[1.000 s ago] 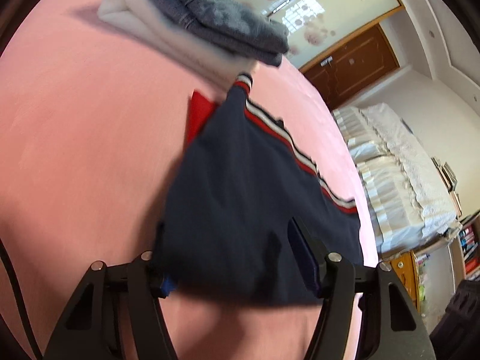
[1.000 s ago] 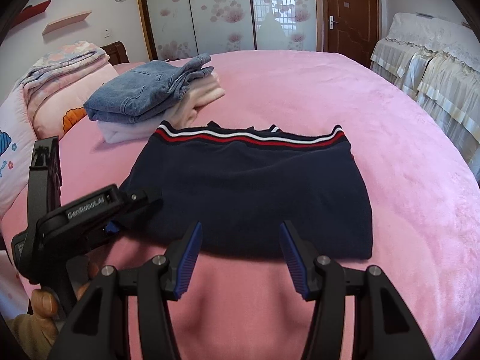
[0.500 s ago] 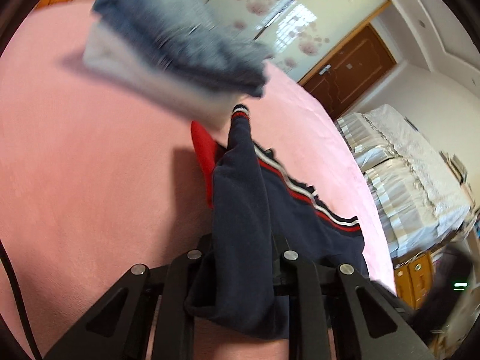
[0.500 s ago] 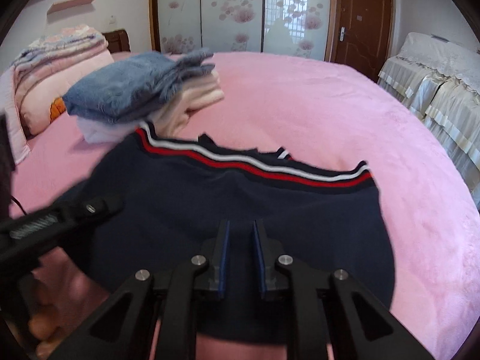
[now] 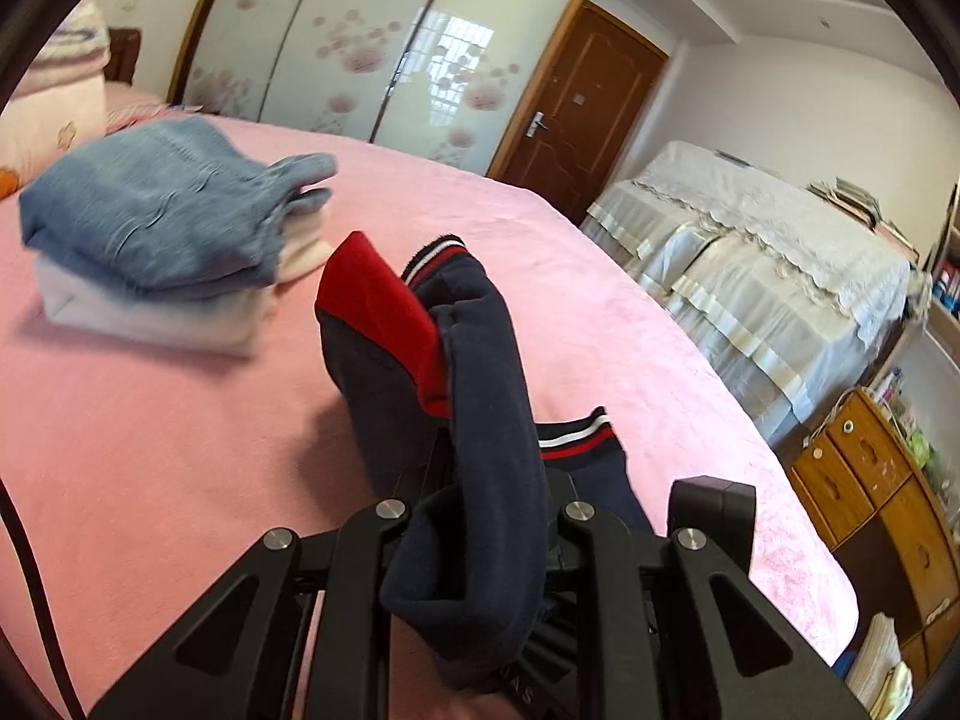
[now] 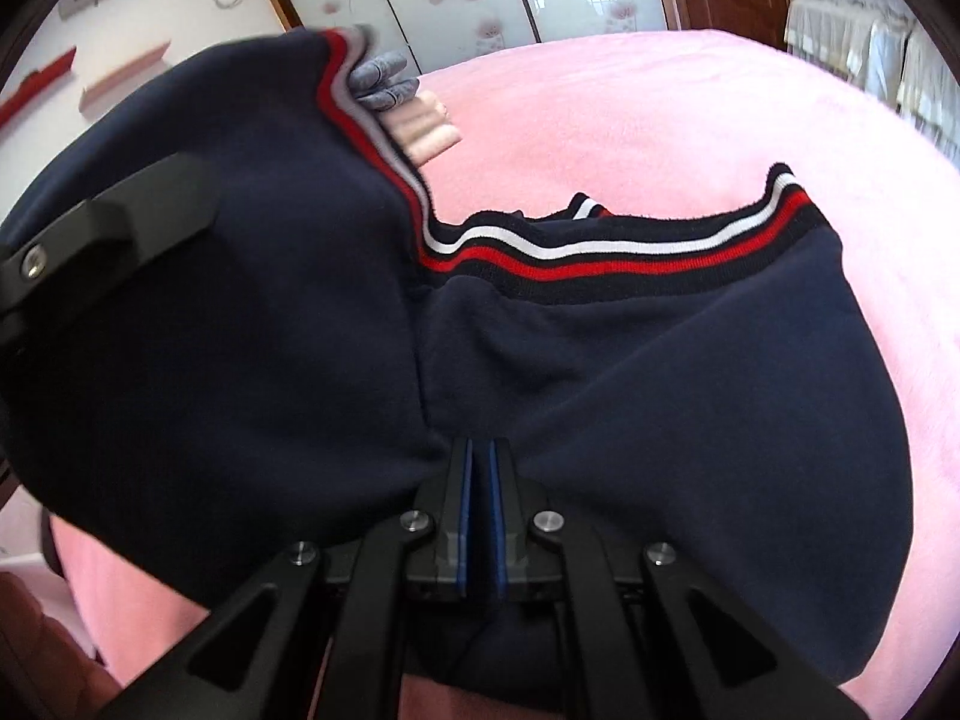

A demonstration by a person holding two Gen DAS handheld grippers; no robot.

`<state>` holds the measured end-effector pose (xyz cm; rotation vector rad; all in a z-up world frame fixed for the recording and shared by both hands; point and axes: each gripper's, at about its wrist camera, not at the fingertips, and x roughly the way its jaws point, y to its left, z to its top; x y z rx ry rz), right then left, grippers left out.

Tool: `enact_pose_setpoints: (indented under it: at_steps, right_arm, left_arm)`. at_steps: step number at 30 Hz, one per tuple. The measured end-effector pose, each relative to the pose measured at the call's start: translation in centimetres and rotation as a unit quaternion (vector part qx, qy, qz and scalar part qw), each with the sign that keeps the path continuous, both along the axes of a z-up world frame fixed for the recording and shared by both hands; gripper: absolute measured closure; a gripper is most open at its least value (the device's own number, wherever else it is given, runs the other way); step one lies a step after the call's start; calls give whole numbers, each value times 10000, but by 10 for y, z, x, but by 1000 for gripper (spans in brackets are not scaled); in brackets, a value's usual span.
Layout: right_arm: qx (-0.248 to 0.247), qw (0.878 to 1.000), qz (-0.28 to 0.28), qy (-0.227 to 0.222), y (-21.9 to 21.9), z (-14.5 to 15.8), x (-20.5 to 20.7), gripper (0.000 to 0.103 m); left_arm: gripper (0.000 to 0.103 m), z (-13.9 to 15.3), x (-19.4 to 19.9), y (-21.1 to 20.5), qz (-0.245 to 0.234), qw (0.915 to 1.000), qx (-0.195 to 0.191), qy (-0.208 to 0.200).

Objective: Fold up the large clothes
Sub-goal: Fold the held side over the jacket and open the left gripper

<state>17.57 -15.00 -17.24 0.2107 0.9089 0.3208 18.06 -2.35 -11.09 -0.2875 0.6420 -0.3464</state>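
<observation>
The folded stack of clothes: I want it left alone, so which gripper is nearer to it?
Left. The left gripper, shut on the navy sweater, has the stack just ahead to its left. The right gripper grips the sweater's near edge, farther off.

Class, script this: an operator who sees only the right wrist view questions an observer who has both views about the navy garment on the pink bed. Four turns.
Operator: I see only the left gripper's black body against the cloth. Does it have a grip?
Observer: Yes. The left gripper has just been closing its jaws, and the navy garment is bunched between them, showing a red panel.
Operator: The raised cloth hides most of what is behind it. What is there?
Observer: A stack on the pink bed: folded jeans on top of a pale folded garment, apart from the navy one.
</observation>
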Motion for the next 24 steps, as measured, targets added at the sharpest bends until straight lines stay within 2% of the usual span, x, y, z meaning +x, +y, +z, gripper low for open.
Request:
enact_pose_setpoints:
  at_steps: [2,5,9,13,17,19,24]
  right_arm:
    - [91,9999,54,25,-6,5,-6,99]
    - [-57,9999,-6,-131,-22,24,-24,99]
    - [-9,9985,-376,-407,-61,49,-50,99]
    - [-35,9965,-742,-391,-93,54,-64,99]
    - [-17,9946,-1006,-251,-118,44,-74,99]
    - [18,9934,-1135,-146,-126,37,-76,99]
    - [120,9908,-1348,-4,-142,28,-81,99]
  left_arm:
    - [87,5,-1,-10,7,9998,194,-22]
    - [87,8,-1,-19,-20,9996,276,1]
    - [87,10,0,-44,-124,9988,483,1]
    - [87,1,-1,-75,-363,9954,890,56]
    - [87,-19,-2,-116,-708,9867,1450,208]
    - [87,-31,-3,-136,-853,9789,1832,296]
    - [86,-49,-15,-170,-1030,9610,2564,108]
